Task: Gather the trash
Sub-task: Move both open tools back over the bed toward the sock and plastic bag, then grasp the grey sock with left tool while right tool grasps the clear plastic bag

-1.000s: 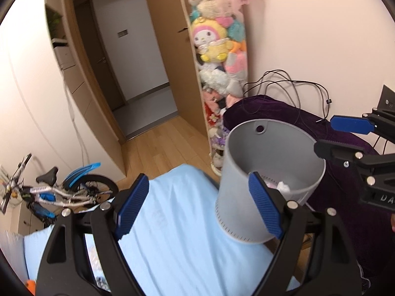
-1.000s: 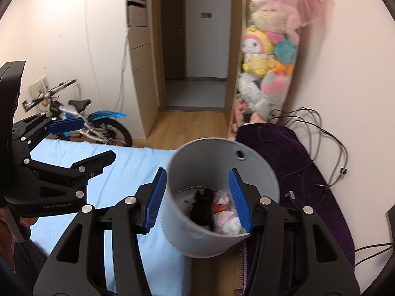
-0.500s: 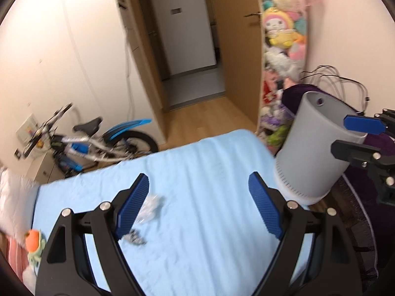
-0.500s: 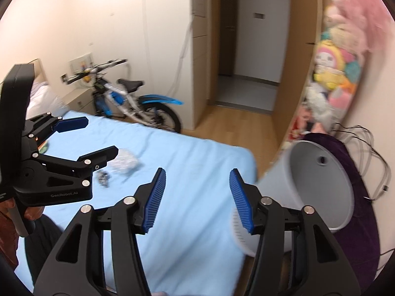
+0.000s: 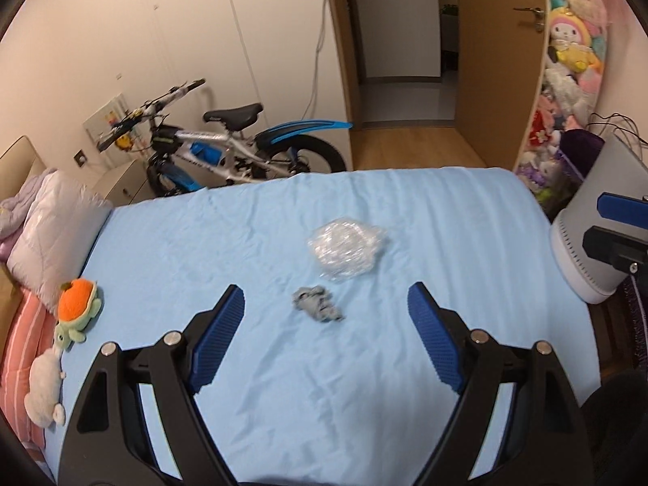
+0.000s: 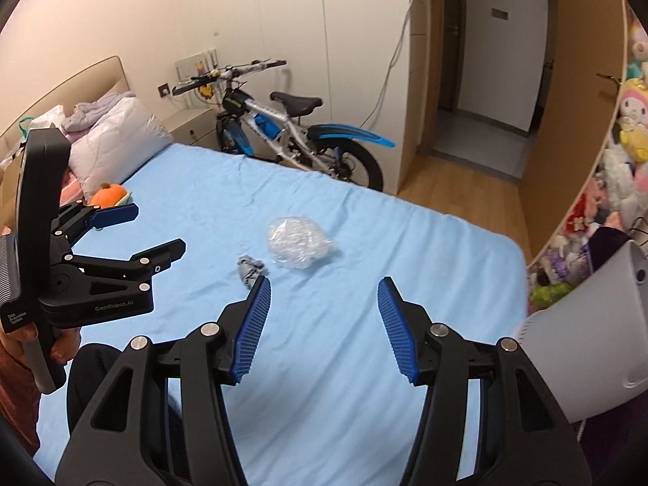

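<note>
— Bedroom, one light-blue cotton bed sheet [image 5: 251,218], lightly wrinkled. What lies on it?

— Item one: crumpled clear plastic film wad [image 5: 346,249], mid-bed. Item two: small grey crumpled scrap [image 5: 318,303], just beside it, nearer the grippers.

— Handling?

— Both likely weightless and soft; the film looks slippery and springy, best pinched across its bulk. The scrap suits a low pinch at the sheet.

— Claws?

— Left gripper [image 5: 326,336] wide apart, empty. Right gripper [image 6: 324,330] partly apart, empty. Grey plastic waste bin [image 6: 599,336] stands off the bed's corner.
</note>
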Available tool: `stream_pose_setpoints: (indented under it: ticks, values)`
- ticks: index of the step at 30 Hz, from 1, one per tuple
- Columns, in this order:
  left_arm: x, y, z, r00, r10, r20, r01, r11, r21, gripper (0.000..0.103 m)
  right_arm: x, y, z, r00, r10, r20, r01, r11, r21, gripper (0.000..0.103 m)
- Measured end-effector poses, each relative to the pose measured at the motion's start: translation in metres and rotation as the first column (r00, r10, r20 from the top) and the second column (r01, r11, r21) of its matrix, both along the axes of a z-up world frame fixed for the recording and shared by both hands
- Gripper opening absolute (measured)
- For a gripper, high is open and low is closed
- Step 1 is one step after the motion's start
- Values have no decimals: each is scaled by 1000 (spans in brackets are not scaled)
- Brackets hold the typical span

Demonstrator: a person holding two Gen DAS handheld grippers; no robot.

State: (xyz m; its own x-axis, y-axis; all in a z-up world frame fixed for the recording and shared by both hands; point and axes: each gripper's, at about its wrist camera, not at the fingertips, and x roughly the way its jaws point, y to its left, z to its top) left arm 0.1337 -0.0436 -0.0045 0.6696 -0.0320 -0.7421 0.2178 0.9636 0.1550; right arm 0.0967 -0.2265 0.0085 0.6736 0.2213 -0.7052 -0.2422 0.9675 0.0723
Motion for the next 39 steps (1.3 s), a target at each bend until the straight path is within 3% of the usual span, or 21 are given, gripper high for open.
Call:
stream_pose_setpoints:
  ticks: [10, 36, 38, 39]
  values:
    - [16, 38, -48, 995, 57, -80, -59, 998, -15, 83, 44, 48, -47, 997, 34, -64, -34, 999, -5, 53]
    - [128, 50, -192, 946, 155, -284, -189, 977, -96, 83, 207, 93, -178, 979, 90, -184, -100, 994, -47, 54]
    - [130, 49, -201, 946, 147, -291, -181, 979, -93, 78, 215, 98, -189, 976, 95, -197, -105, 993, -45, 54]
    - [131, 48, -204, 944, 143, -296, -177, 980, -90, 70, 218, 100, -193, 975, 96, -202, -107, 993, -46, 54]
